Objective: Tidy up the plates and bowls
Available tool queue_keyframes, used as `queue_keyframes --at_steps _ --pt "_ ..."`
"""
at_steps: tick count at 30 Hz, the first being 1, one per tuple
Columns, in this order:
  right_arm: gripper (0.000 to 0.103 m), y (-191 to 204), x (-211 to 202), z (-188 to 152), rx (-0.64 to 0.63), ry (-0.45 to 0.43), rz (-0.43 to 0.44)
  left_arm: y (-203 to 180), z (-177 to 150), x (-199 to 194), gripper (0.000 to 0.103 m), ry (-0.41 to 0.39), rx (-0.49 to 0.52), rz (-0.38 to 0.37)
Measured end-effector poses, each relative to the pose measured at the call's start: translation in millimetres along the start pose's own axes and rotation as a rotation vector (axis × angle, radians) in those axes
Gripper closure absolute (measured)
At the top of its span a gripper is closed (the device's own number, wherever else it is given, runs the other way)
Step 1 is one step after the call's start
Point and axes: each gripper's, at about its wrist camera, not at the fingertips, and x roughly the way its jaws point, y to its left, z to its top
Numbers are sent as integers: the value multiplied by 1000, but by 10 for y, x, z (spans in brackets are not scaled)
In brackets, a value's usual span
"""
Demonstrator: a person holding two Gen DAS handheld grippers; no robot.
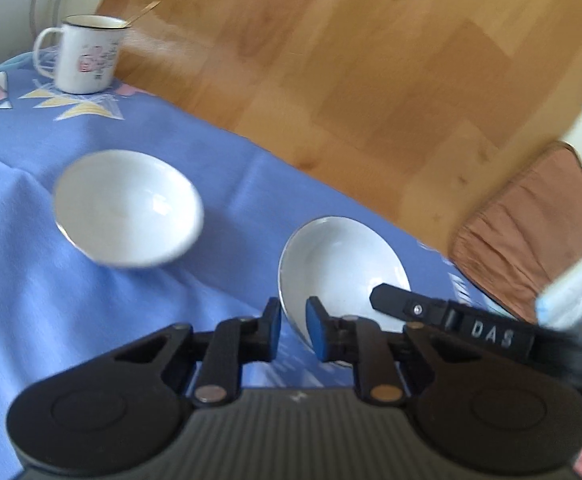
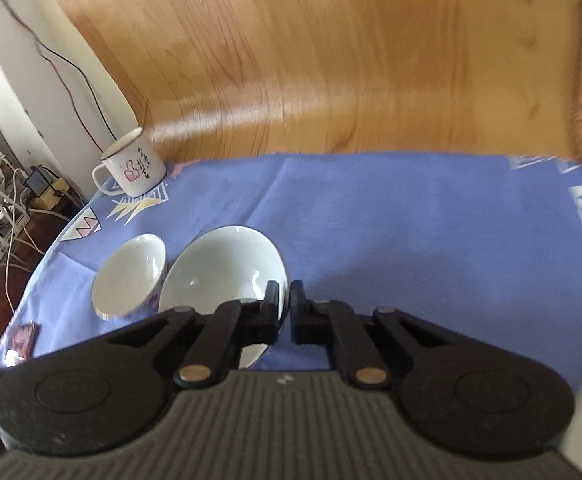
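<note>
Two glossy white ceramic bowls on a desk under matte blue cloth [image 1: 19, 300]: round small bowl [image 1: 129, 208] resting upright; larger bowl [image 1: 343, 264] tilted, rim gripped between narrowed jaws of left gripper [image 1: 294, 330] and of right gripper [image 2: 285, 308]. Enamel mug [image 1: 87, 54] beyond.

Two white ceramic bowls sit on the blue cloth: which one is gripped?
The larger white bowl, its rim pinched by both the left gripper and right gripper; the smaller white bowl stands apart, untouched.
</note>
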Motion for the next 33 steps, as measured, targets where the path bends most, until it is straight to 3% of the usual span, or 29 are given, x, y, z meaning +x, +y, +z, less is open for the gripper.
queue_keyframes --at_steps 5,10,15,19,26,33 --pt "95 -269 -555 -279 32 -112 -60 -545 -220 -25 88 31 105 -84" --pt "95 -617 -1136 -456 48 -236 -174 -1175 -440 125 88 82 220 -164" --pt "95 -947 -1438 -655 77 -289 -286 -1666 -667 320 88 125 307 -180" --pt "95 -1196 -1478 -745 145 -268 -296 -1797 -744 463 88 153 332 -155" --pt "92 -1274 -1395 -794 154 -273 -306 -1890 -773 533 88 168 359 -121" --pt "86 -1337 -1424 -858 175 -273 -316 -1932 -760 467 84 127 383 -104"
